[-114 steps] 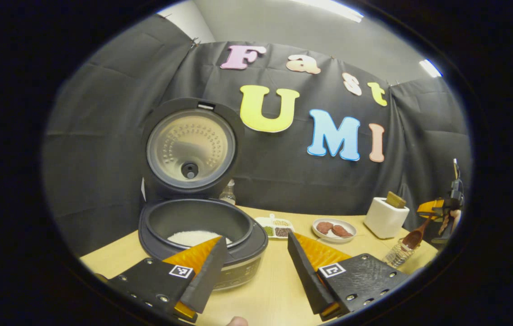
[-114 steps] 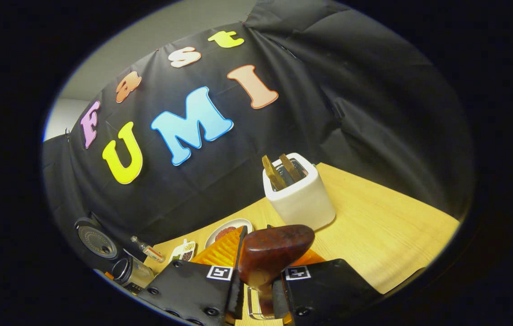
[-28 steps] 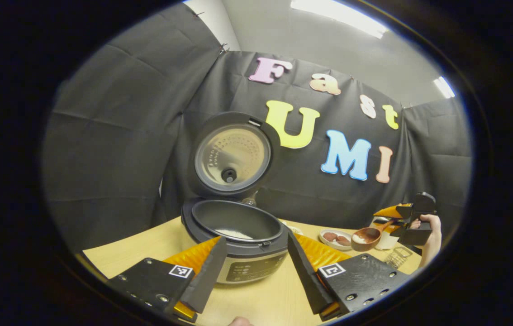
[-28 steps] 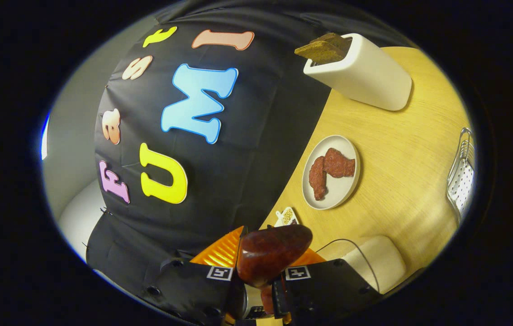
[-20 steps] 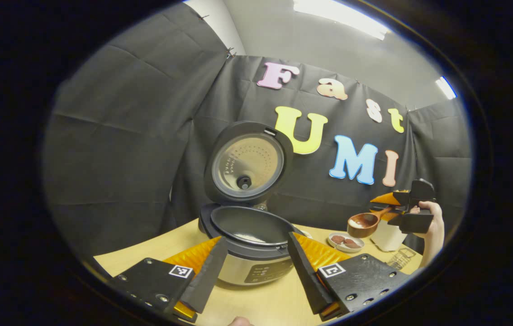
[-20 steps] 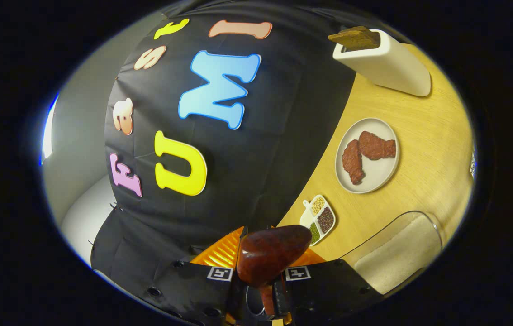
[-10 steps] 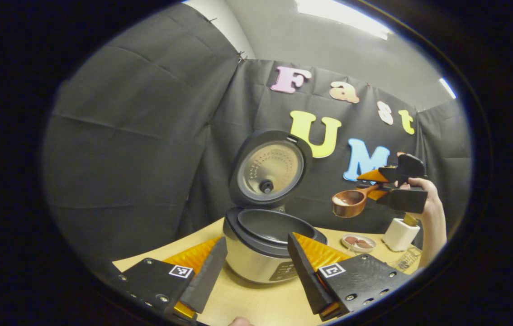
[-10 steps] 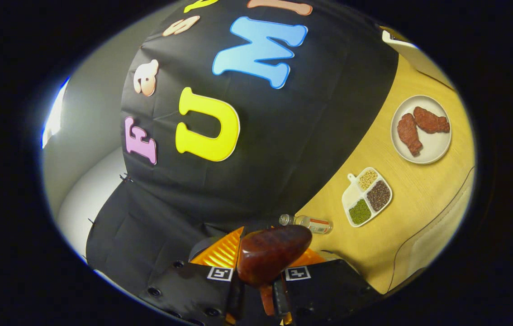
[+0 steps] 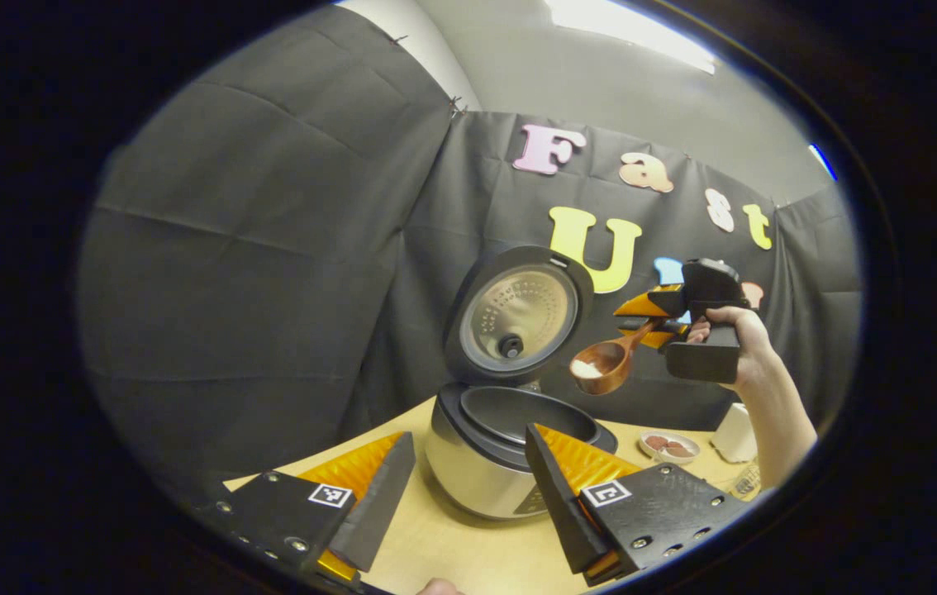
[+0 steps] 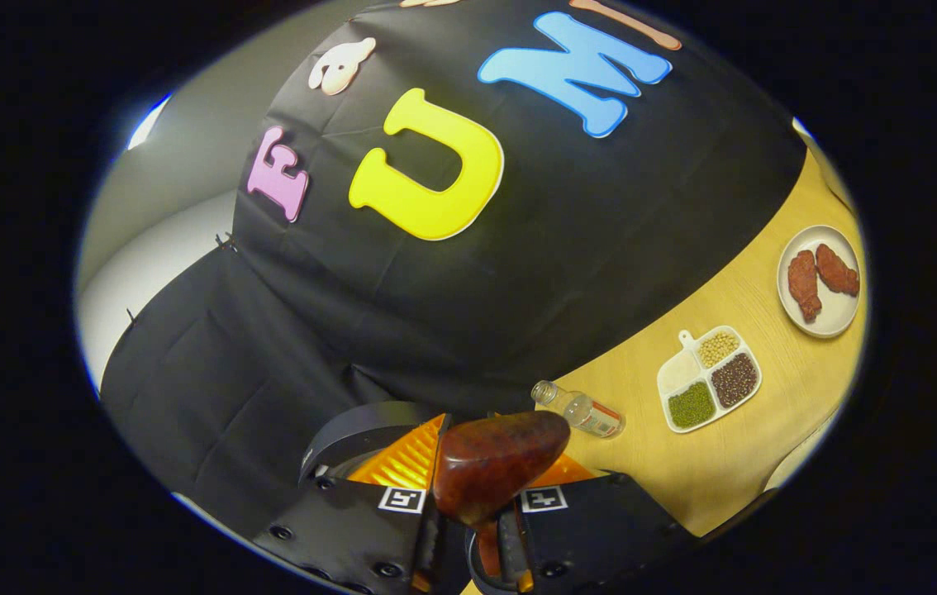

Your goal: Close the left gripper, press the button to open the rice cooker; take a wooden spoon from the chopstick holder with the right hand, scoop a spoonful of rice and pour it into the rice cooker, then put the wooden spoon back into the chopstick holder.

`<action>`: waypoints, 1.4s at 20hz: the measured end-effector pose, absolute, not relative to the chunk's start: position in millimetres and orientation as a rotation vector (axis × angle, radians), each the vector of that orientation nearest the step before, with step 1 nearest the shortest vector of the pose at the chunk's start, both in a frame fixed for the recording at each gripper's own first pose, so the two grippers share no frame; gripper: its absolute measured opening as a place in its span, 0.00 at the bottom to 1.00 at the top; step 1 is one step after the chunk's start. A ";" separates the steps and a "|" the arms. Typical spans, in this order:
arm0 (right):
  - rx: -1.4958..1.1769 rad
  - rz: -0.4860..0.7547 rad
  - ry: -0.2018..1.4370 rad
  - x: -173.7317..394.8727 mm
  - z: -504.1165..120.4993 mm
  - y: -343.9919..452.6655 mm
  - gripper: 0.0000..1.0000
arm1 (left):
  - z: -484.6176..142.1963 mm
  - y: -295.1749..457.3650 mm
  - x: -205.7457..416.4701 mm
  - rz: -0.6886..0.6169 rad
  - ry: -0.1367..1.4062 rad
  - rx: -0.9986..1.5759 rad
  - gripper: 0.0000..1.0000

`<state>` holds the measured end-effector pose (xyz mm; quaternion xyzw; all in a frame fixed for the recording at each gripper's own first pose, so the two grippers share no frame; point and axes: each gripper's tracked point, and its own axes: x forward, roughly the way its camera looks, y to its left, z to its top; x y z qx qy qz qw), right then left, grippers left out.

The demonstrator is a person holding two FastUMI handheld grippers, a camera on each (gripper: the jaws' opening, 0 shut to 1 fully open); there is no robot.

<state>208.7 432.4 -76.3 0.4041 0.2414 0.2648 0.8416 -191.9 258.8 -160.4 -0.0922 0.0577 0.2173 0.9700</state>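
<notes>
spoon: dark brown wooden spoon [image 9: 605, 366] carries white rice, bowl up and to the right of the pot mouth
cooker: round silver rice cooker with black lid [image 9: 500, 446] stands lid-up on the light wood surface [image 9: 452, 545]
right gripper [image 9: 657, 316]: fingers clamped on the handle
left gripper [image 9: 468, 487]: fingers apart, empty
step: carry level over the pot, lower, then tip slowly
risk: tipping early spills outside the rim
</notes>
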 end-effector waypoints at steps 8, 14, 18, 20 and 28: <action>0.580 0.599 0.436 205.7 -80.1 470.0 0.27 | -166.5 269.7 -194.7 0.473 0.135 -0.188 0.85; 0.414 0.642 0.441 198.4 -91.0 495.7 0.24 | -168.2 274.0 -196.3 0.483 0.142 -0.176 0.84; 0.321 0.672 0.393 190.1 -87.6 508.0 0.27 | -163.1 275.3 -200.9 0.484 0.136 -0.160 0.85; 0.254 0.685 0.366 186.4 -88.4 511.9 0.23 | -163.2 274.4 -202.1 0.484 0.140 -0.151 0.85; 0.116 0.741 0.292 179.8 -92.3 520.3 0.24 | -160.7 273.2 -201.6 0.482 0.139 -0.149 0.84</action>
